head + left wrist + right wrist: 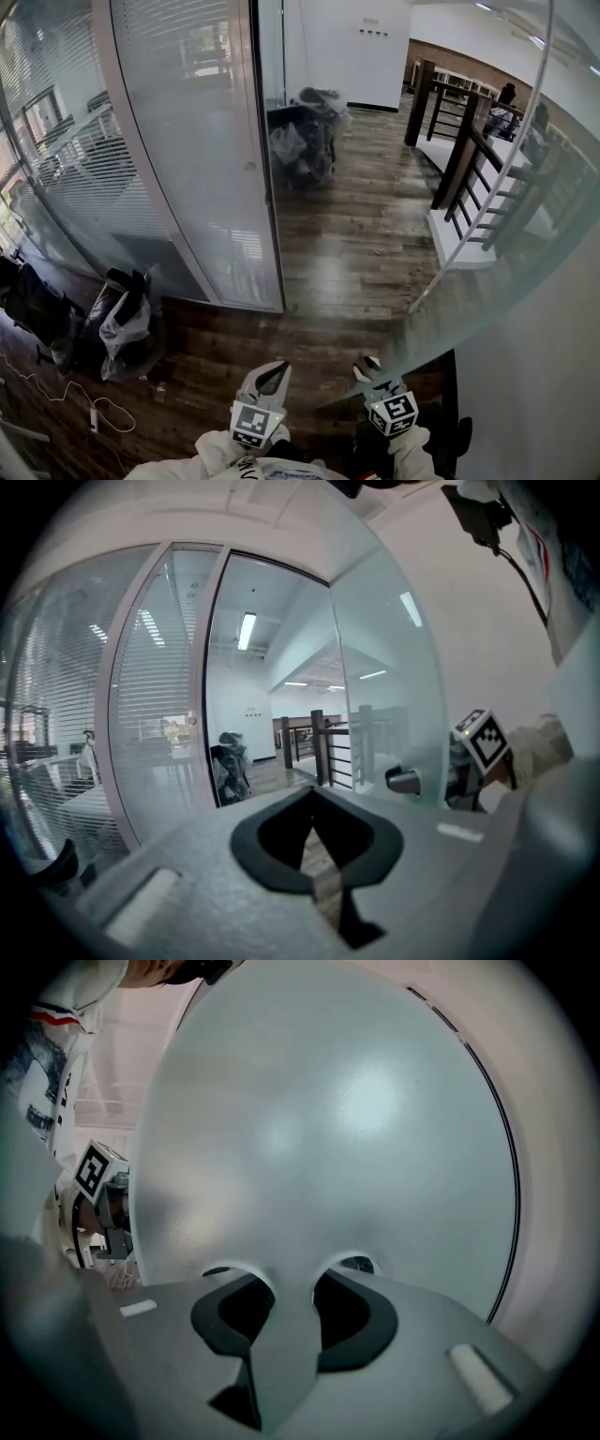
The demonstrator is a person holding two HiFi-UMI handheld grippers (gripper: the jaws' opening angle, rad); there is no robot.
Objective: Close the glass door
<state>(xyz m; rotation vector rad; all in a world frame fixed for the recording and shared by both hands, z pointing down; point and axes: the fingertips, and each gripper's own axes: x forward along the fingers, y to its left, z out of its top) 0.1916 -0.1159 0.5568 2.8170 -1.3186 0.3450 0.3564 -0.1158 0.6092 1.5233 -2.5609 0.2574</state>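
Note:
The frosted glass door [525, 216] stands swung open at the right, its curved edge sweeping down to my right gripper [368, 367]. In the right gripper view the pane [328, 1129] fills the picture and a strip of it runs between the two pads; the right gripper [292, 1288] is shut on the door's edge. My left gripper [275, 370] hangs beside it, left of the door and apart from it. Its tips [314, 794] meet with nothing between them. From there I see the door [384, 696] and the right gripper's marker cube [480, 741].
The dark door post [272, 216] and a fixed frosted partition [187, 141] stand to the left of the doorway. Bags [122, 323] and a cable [94, 412] lie at the lower left. A pile of bags [305, 131] sits beyond the doorway, a wooden stair railing [469, 159] at the right.

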